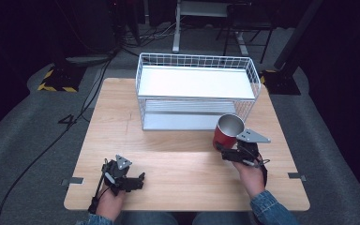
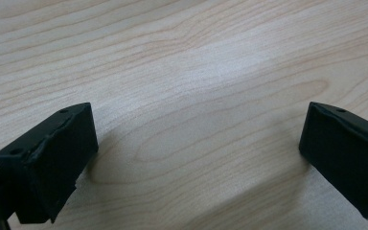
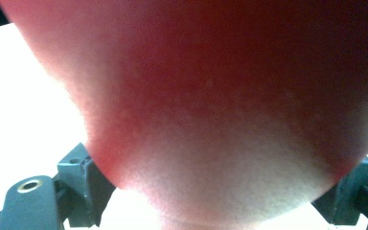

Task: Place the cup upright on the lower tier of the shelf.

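Right gripper (image 1: pixel 225 149) clamps the red cup (image 1: pixel 226 132) at centre right, before the wire basket (image 1: pixel 253 75); left gripper (image 1: pixel 138 180) rests wide open on the bench (image 1: pixel 178 164), lower left.

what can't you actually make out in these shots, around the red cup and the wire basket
- Inside of the red cup: high view, the bottom is lost in shadow, so any contents cannot be told.
- Cup's base: right gripper view, the red wall is blurred and glare hides what lies beneath.
- Wire basket: high view, its lower shelf is partly covered by the white top shelf.
- Right hand-held gripper: high view, its pads are hidden behind the cup.
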`<state>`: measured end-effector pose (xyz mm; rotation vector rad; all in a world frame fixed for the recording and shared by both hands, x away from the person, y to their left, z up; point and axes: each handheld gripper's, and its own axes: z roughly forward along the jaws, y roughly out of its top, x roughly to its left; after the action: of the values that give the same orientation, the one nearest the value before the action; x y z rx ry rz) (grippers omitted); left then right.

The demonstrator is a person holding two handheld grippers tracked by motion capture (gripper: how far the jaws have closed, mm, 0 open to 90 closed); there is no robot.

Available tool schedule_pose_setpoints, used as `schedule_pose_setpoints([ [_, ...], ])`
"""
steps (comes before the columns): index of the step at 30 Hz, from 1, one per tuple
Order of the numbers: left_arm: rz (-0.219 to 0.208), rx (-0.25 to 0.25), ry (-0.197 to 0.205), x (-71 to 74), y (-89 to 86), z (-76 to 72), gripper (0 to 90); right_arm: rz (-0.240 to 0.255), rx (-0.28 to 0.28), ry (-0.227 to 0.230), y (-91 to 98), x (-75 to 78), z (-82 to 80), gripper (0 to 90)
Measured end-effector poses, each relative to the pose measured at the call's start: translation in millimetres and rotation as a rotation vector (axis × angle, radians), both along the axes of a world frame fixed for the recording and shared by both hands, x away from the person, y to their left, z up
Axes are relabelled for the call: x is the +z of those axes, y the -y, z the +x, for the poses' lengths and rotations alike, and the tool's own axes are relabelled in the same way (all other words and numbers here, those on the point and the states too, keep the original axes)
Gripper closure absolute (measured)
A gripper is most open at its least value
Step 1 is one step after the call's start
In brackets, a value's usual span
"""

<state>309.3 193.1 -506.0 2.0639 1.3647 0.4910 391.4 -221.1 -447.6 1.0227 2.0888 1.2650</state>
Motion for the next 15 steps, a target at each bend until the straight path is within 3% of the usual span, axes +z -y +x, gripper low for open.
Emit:
schedule_pose_setpoints([
  [15, 0.002, -0.001, 0.001, -0.1, -1.9, -3.2, 0.1, -0.028, 0.028, -0.041, -27.9, 3.5, 37.8, 16.9],
])
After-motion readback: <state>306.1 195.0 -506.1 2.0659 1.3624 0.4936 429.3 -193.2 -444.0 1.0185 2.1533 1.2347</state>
